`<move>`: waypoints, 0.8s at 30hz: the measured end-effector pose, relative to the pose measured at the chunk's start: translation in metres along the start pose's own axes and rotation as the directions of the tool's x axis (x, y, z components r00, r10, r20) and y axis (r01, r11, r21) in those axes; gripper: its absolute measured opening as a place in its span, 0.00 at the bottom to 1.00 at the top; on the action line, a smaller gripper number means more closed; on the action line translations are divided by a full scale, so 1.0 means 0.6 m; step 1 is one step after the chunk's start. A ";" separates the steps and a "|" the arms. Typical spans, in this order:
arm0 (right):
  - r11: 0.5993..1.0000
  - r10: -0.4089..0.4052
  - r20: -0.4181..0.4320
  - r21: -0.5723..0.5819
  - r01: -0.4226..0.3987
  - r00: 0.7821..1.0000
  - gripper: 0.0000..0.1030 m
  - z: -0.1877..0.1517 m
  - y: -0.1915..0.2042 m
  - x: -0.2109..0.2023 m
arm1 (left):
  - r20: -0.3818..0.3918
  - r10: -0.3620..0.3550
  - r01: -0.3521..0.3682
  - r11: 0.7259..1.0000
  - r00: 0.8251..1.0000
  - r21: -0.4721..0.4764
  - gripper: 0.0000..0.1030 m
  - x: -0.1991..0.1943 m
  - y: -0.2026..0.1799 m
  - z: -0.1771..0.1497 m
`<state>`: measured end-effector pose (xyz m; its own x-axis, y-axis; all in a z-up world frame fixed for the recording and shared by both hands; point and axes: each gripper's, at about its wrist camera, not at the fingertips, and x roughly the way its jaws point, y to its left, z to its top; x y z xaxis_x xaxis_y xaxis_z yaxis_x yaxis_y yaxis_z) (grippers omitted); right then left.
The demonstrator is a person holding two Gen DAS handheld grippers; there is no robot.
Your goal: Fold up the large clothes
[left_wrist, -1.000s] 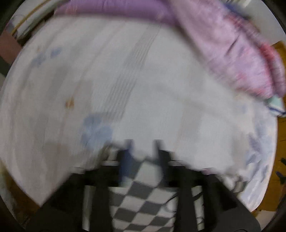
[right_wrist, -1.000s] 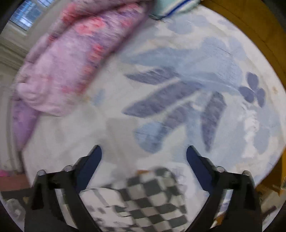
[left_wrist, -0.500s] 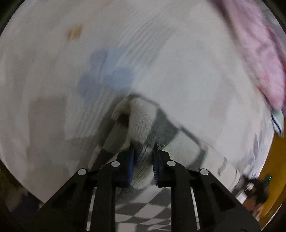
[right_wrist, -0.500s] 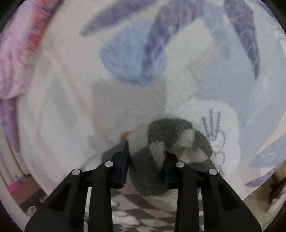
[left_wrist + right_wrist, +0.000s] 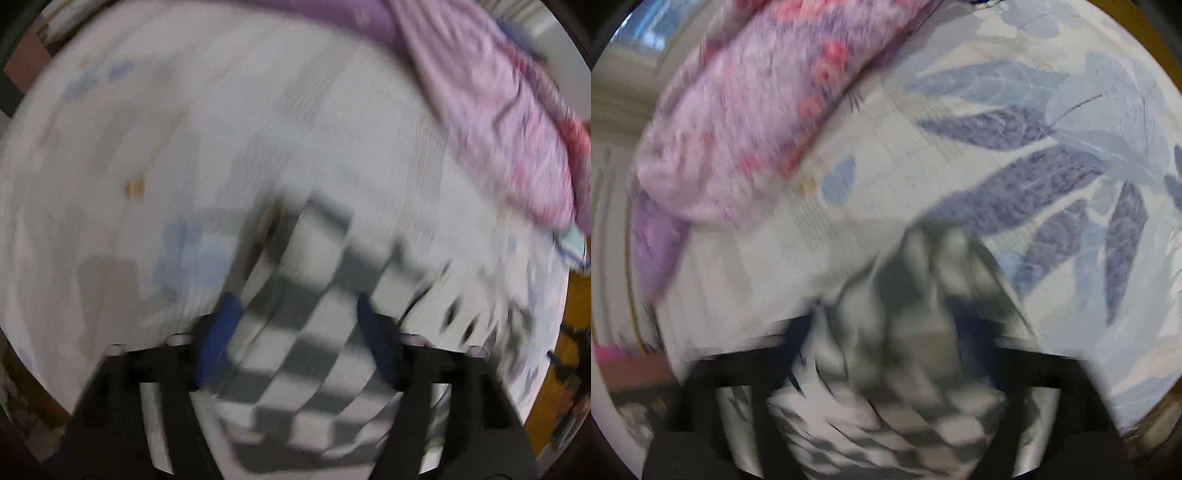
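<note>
A grey-and-white checkered garment (image 5: pixel 306 295) lies on the bed sheet (image 5: pixel 221 129), bunched under both grippers. In the left wrist view my left gripper (image 5: pixel 295 314) is open, its blue-padded fingers (image 5: pixel 221 325) spread on either side of the cloth. In the right wrist view the garment (image 5: pixel 916 314) rises in a fold between the fingers of my right gripper (image 5: pixel 886 332), which also stand apart. Both views are motion-blurred.
A pink and purple fleece blanket (image 5: pixel 509 122) is heaped along the far side of the bed; it also shows in the right wrist view (image 5: pixel 757 122). The sheet has blue leaf prints (image 5: pixel 1052 177). Wooden floor (image 5: pixel 576 302) shows past the bed's right edge.
Half a second ago both grippers were shut on pinches of the checkered cloth. Now both have opened and pulled back, and the cloth lies bunched between the fingers.
</note>
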<state>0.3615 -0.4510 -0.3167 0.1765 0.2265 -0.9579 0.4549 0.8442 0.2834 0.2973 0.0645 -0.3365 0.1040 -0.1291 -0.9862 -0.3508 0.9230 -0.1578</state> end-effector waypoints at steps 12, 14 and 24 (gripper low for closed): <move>0.981 -0.057 -0.228 0.169 0.097 0.972 0.11 -0.228 -0.154 0.098 | -0.117 -0.170 0.134 0.954 0.978 -0.269 0.17 0.045 0.118 -0.175; 0.984 -0.045 -0.203 0.162 0.078 0.978 0.11 -0.231 -0.165 0.053 | -0.109 -0.169 0.141 0.963 0.980 -0.228 0.17 0.005 0.105 -0.193; 0.966 -0.214 -0.322 0.071 0.249 0.922 0.35 -0.249 -0.191 0.115 | -0.242 0.221 -0.215 0.975 0.945 0.051 0.51 0.091 0.065 -0.228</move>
<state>0.1911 -0.4597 -0.4220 -0.2155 0.1849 -0.9588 0.5452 0.8374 0.0390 0.1620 0.0440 -0.4037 -0.2042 -0.0060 -0.9789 -0.3168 0.9466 0.0603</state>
